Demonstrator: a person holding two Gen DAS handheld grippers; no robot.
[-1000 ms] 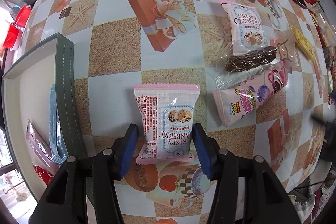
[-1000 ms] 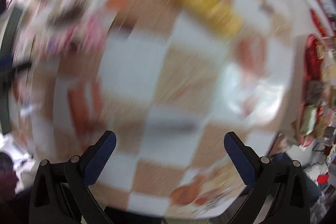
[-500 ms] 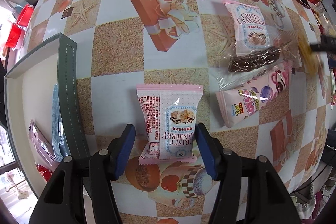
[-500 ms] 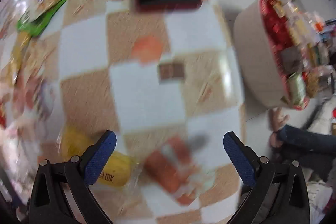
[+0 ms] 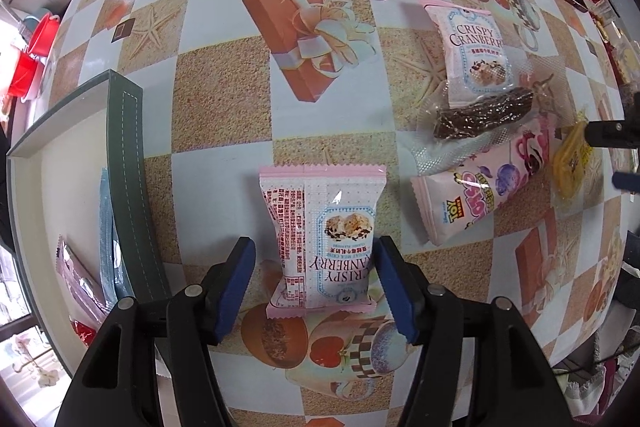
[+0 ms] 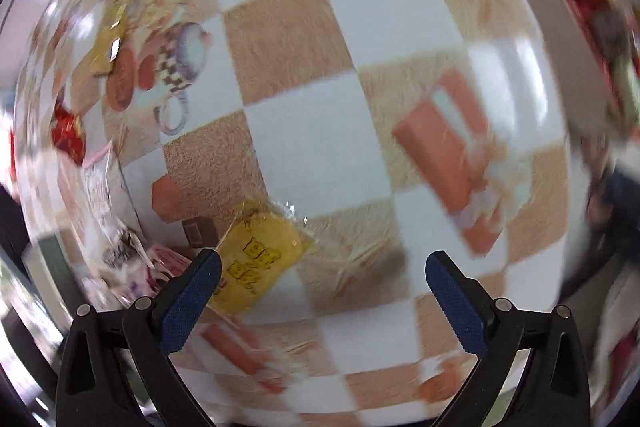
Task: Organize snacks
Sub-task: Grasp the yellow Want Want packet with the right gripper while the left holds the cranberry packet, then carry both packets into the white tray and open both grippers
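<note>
Snacks are spread all over the checkered tablecloth (image 5: 224, 107), and the one in play is the pink-and-white cranberry packet (image 5: 324, 239), lying flat and face down-ish with its print upside down to the camera, right between the blue pads of the left gripper (image 5: 314, 285). Compared with a second ago, those jaws have just been opening: the pads were close against the packet's sides then, and now both stand clear of it, so the packet just sits on the cloth.

Bigger change is on the other side: the right gripper (image 6: 320, 291) was looking at a smeared blur of cloth before, then a dark phone-like slab, and now it's over a yellow packet (image 6: 260, 259) that sits beside its left pad. Jaws spread wide, nothing in them. That view is pretty blurry, so I can't say if the pad touches the wrapper.

Container-wise, the green-edged tray (image 5: 128, 163) on the left holds a bluish packet (image 5: 106, 239) along its wall and a pinkish packet (image 5: 76, 279) lower down.

Smaller stuff to the right of the cranberry packet: a cartoon pouch (image 5: 480, 191), a dark brown snack in clear wrap (image 5: 484, 115), and a second cranberry packet (image 5: 472, 55) face up.
</note>
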